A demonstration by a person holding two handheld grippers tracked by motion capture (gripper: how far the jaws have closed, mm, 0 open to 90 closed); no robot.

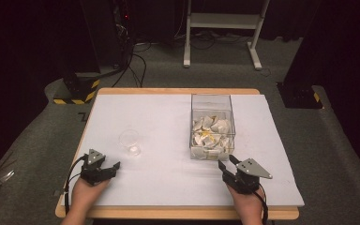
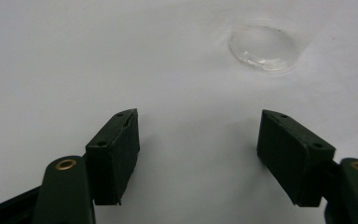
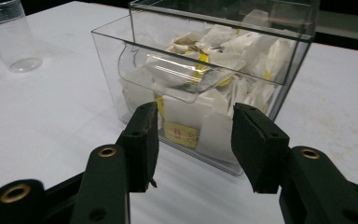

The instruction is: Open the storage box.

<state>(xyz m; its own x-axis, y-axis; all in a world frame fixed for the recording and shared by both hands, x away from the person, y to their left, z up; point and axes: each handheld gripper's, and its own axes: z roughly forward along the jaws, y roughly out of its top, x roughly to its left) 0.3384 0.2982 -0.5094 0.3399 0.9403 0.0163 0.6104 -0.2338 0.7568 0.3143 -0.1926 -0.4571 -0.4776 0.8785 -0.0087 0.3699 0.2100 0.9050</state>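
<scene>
Right gripper [image 3: 193, 140] near box [image 3: 121, 60] front edge

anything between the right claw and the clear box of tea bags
Nothing: in the right gripper view, bare white table separates the open right claw from the clear box.

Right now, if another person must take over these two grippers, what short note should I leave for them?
Left gripper: open, holds nothing, low over the white table, with the clear plastic cup just ahead of it.
Right gripper: open, holds nothing, pointed at the front opening of the clear box, close to it but not touching.
Things: the cup stands upright and looks empty. The box stands to its right, filled with white tea bags with yellow tags.
Done: nothing moved so far; no bag is out of the box.
Left: probably take one bag through the front opening and bring it to the cup.
</scene>
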